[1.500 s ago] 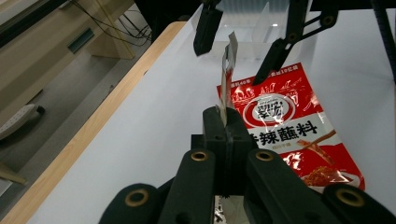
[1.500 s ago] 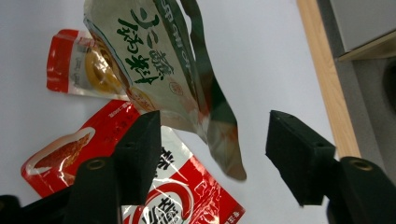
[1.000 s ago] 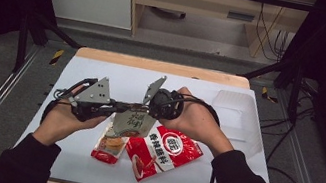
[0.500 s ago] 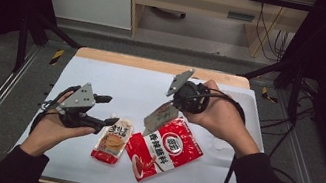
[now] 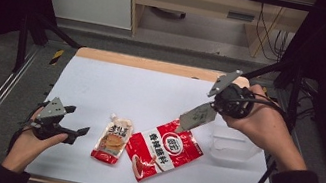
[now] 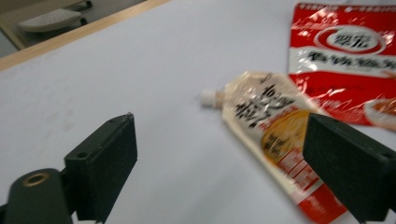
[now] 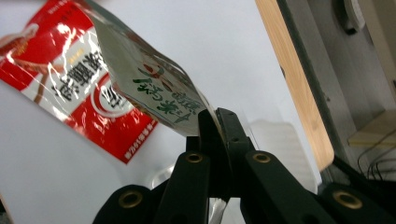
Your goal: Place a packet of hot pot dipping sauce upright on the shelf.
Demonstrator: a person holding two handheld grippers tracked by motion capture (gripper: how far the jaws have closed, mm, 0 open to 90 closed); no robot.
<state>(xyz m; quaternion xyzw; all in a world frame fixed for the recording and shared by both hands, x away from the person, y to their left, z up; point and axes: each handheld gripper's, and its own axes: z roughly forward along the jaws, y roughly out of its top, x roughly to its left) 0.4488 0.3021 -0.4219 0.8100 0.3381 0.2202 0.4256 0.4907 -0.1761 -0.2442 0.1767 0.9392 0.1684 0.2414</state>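
My right gripper [image 5: 212,111] is shut on the corner of a pale grey-green packet [image 5: 196,118], which hangs tilted above the table's right side. The right gripper view shows the packet [image 7: 154,88] pinched between the jaws of that gripper [image 7: 217,122]. A large red packet [image 5: 166,148] lies flat at the front middle, with a small spouted pouch [image 5: 113,138] just left of it. My left gripper [image 5: 77,120] is low at the front left; its jaws have just been opening and hold nothing. In its own view the left gripper [image 6: 224,154] points at the pouch [image 6: 271,135].
A clear plastic container [image 5: 232,145] stands on the white table [image 5: 116,83] at the right, under my right hand. The wooden table edge [image 5: 155,65] runs along the back. Metal frame rails flank both sides.
My left gripper let go of the grey-green packet, opened, and dropped toward the front left. My right gripper carried the packet right and up, over toward the clear container.
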